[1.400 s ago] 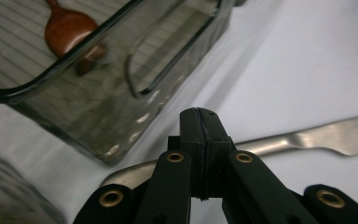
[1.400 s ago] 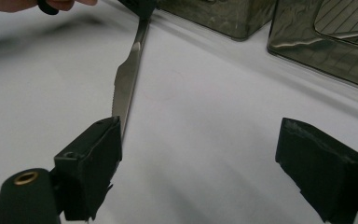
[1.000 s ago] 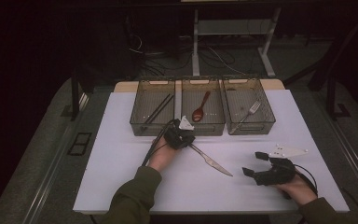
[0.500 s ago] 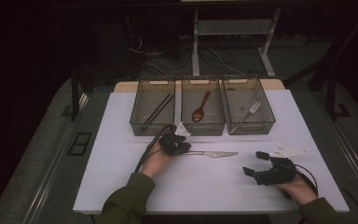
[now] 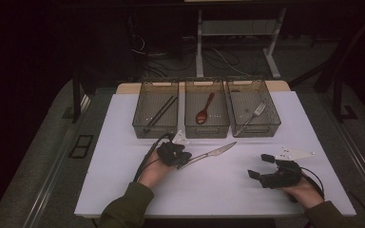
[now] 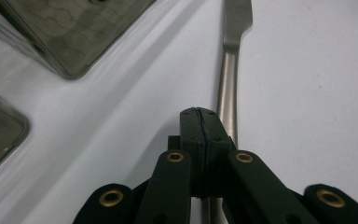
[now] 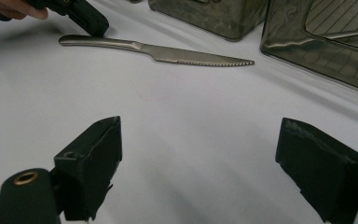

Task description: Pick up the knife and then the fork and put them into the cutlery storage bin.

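Your left gripper (image 6: pixel 200 116): jaws pressed together, tip beside knife (image 5: pixel 208 155) handle, likely nudging it; no pinch visible. Knife flat on table (image 5: pixel 123 190), before 3 trays. Your right gripper (image 5: pixel 261 167): spread wide, idle, well apart.

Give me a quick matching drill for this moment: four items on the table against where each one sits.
Things:
1. chopsticks
2. spoon
3. fork
4. knife

Places:
A. middle bin
B. flat on the white table, beside the left gripper
C. left bin
D. right bin

Pairs: 1-C, 2-A, 3-D, 4-B
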A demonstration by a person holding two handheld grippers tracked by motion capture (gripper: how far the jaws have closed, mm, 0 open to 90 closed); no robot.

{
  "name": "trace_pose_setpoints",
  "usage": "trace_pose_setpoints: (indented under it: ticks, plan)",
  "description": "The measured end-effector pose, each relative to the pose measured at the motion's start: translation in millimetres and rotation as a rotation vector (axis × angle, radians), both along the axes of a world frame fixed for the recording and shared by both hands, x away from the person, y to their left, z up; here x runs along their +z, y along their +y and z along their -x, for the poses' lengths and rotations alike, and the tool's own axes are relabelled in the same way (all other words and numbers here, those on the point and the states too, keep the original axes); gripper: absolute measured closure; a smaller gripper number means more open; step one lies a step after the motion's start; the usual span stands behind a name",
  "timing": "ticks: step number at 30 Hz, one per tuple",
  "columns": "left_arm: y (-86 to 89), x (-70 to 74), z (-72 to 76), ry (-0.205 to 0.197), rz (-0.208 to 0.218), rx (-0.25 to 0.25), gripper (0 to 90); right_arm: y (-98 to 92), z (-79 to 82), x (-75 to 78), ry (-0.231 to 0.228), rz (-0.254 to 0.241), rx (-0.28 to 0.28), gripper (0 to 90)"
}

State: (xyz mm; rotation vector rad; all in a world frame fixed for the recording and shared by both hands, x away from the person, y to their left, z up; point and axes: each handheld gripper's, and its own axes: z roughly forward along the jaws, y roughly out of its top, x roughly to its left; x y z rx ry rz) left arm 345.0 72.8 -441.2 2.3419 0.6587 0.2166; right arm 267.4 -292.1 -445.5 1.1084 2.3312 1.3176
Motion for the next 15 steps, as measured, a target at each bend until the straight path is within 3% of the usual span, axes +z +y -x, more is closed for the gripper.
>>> trace_pose_setpoints:
  ticks: [5, 8, 12, 15]
  plan:
    - [-6.3, 7.9, -1.3, -0.003, 0.095, -0.018, 74.1, 0.3, -0.1, 0.0, 0.001, -0.001, 0.001, 13.8]
    - [-17.1, 5.1, -0.6, 0.007, 0.106, -0.043, 68.8, 0.6, -0.2, -0.2, 0.002, 0.000, 0.002, 13.8]
    - [-27.1, -1.8, -2.4, 0.001, 0.086, -0.071, 70.6, 0.5, -0.1, -0.2, 0.000, -0.002, 0.001, 13.8]
    - [-30.3, -5.4, -4.8, -0.012, 0.100, -0.062, 73.4, 0.4, -0.2, -0.3, 0.000, -0.001, 0.002, 13.8]
